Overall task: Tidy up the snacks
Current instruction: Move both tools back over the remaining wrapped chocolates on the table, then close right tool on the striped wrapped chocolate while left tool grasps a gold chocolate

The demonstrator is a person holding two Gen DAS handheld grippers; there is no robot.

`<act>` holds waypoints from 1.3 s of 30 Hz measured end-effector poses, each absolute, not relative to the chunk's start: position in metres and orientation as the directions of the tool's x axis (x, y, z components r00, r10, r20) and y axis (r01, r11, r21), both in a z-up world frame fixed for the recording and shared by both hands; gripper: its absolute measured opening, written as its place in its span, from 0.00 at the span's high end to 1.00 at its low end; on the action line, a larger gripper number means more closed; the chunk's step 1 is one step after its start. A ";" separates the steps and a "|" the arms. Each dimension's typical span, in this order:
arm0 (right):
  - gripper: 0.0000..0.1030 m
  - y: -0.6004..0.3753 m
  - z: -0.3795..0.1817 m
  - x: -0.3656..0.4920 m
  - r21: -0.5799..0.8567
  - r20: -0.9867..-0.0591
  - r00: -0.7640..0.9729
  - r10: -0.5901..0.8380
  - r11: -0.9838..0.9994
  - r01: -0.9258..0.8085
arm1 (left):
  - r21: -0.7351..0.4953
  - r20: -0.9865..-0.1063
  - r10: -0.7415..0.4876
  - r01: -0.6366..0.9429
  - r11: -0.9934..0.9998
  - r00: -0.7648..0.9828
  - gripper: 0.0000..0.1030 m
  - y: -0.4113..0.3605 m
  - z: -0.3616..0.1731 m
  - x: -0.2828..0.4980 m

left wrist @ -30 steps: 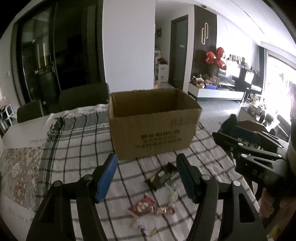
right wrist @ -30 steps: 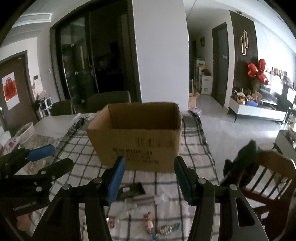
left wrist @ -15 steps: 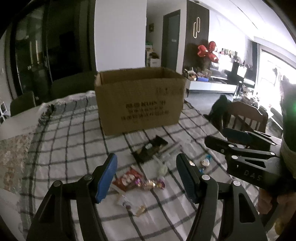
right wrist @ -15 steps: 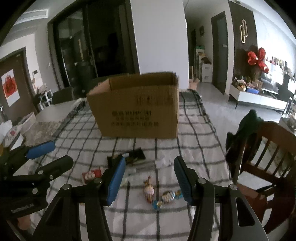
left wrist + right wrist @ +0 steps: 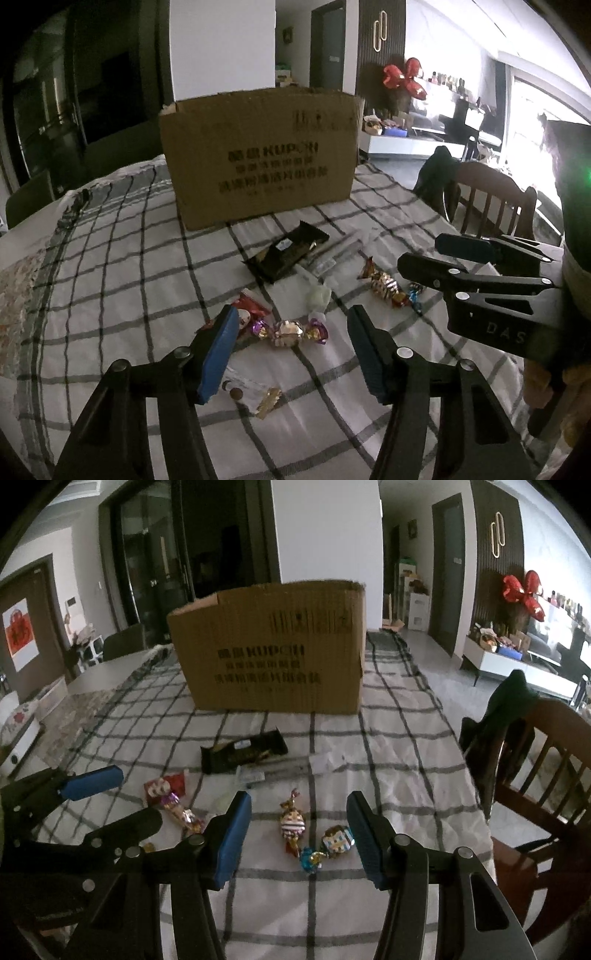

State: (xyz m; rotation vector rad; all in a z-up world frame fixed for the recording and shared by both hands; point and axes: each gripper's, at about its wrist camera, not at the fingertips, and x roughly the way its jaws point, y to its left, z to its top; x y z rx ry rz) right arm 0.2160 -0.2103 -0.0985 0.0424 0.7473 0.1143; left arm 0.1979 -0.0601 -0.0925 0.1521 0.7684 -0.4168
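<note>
An open cardboard box [image 5: 258,155] [image 5: 273,653] stands on the checked tablecloth. In front of it lie a black snack packet [image 5: 286,254] [image 5: 243,755], a clear long wrapper [image 5: 332,253] [image 5: 291,766], a red packet [image 5: 251,308] [image 5: 164,786] and several wrapped candies. My left gripper [image 5: 291,347] is open, low over a gold and purple candy [image 5: 291,332]. My right gripper [image 5: 297,830] is open over a striped candy [image 5: 291,825], a blue-and-white candy [image 5: 336,840] and a small blue candy [image 5: 310,858]. Each gripper also shows in the other's view, the right [image 5: 439,254] and the left [image 5: 122,794].
A wooden chair [image 5: 535,775] with a dark garment over its back stands at the table's right edge. A small clear wrapper with gold foil [image 5: 255,397] lies near my left fingers. A floral cloth [image 5: 14,280] covers the table's left part. Dark chairs stand behind the table.
Both grippers have come down and forward toward the snacks; the box now stands higher in both views. Both stay open and empty.
</note>
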 end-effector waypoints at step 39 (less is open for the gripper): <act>0.79 -0.201 -0.133 0.237 0.125 -0.732 0.655 0.187 0.982 -0.140 | -0.103 -0.750 -0.312 0.363 0.926 0.583 0.77 -0.057 -0.126 0.224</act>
